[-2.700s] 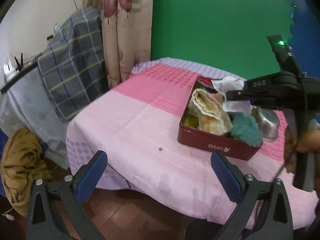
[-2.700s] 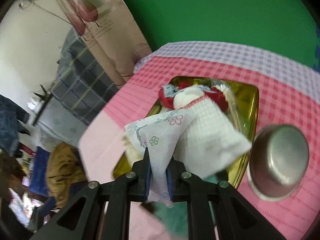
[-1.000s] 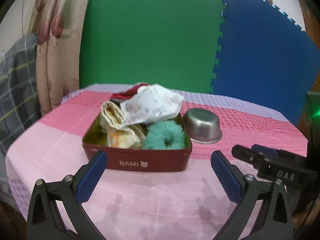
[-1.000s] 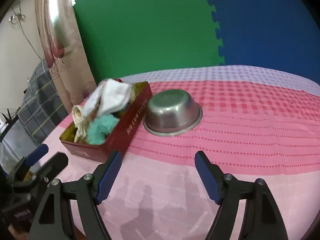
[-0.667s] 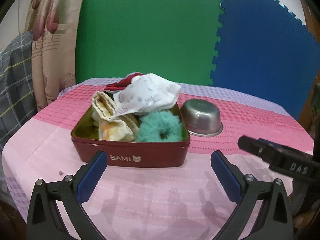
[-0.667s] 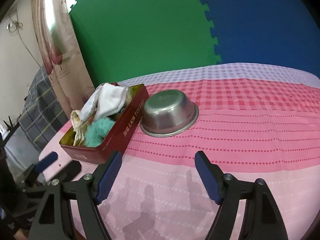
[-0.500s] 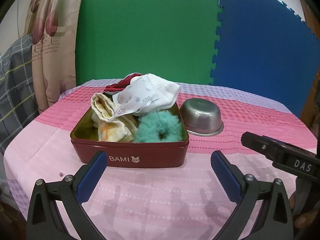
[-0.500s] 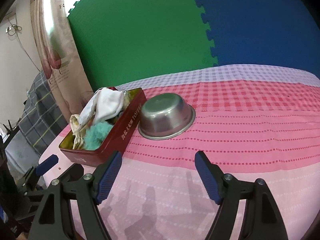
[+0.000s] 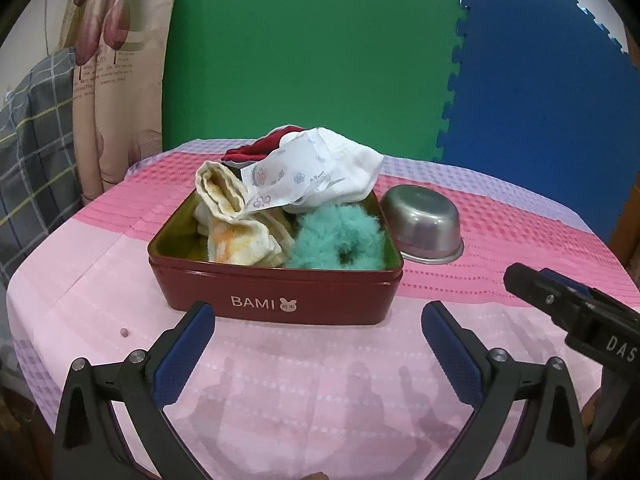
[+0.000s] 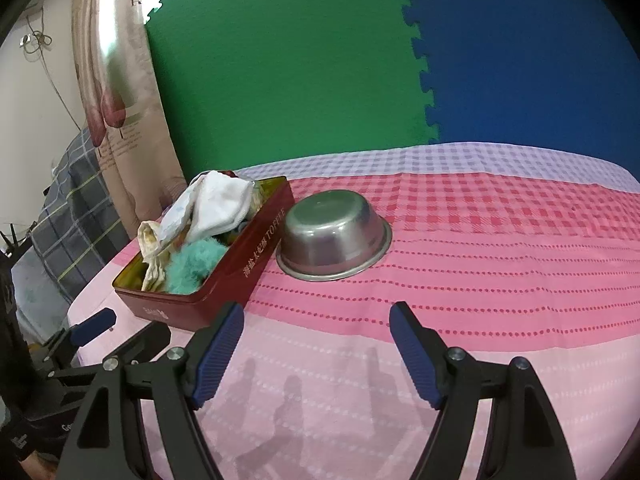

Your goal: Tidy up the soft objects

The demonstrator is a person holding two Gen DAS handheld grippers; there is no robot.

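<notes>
Left tool [image 9: 318, 340]: held wide apart and empty, poised just in front of the red tin's labelled wall, above the tabletop [image 9: 280, 392].
Right tool [image 10: 312, 346]: likewise spread and empty, near the tin's front right corner; nothing is gripped.
Red tin [image 9: 276, 300]: all the soft things are seen inside it, piled above its rim.
White floral cloth [image 9: 308, 172]: draped on top of the tin's heap; judged light and limp, best pinched at a loose folded edge.
Cream towel [image 9: 236, 220]: bunched at the tin's left side; judged soft and thick, so a raised fold would be taken.
Teal fluffy ring [image 9: 336, 240]: in the tin's front right corner; judged light and squashy, its fur likely to slip.
Red cloth [image 9: 256, 150]: at the tin's back, mostly covered.
Steel bowl [image 9: 422, 224]: upside down, just right of the tin; a reach from that side would be crowded by it.
Small speck [image 9: 125, 332]: on the tabletop left of the tin, out of the way.
</notes>
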